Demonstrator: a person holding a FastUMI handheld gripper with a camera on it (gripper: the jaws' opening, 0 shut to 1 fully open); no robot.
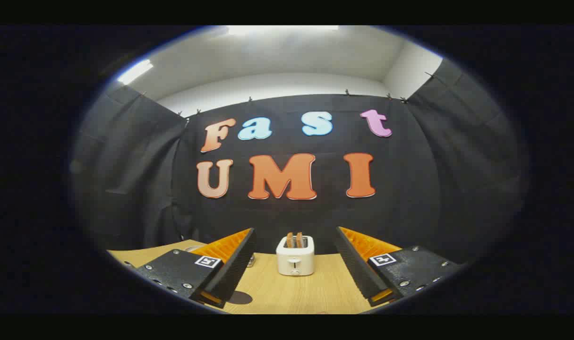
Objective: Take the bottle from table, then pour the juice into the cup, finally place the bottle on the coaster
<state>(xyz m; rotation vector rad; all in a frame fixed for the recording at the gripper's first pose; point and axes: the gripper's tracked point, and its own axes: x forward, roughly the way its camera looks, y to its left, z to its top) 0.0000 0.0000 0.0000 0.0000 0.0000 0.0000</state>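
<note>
The gripper [294, 278] is spread wide, holding nothing. Straight beyond it, a boxy white toaster [295, 255] (two slices up) stands on the wood-grain table [287, 293].

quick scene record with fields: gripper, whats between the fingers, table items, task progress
gripper: gripper open, fingers wide apart, holding nothing
fingers: one finger on each side, above the table
ahead: white toaster beyond the fingers, centred between them, two slices standing in its slots
other items: round dark coaster by the left finger; a pale round thing behind that finger, too hidden to name
backdrop: black cloth wall
task progress: bottle not yet taken
</note>
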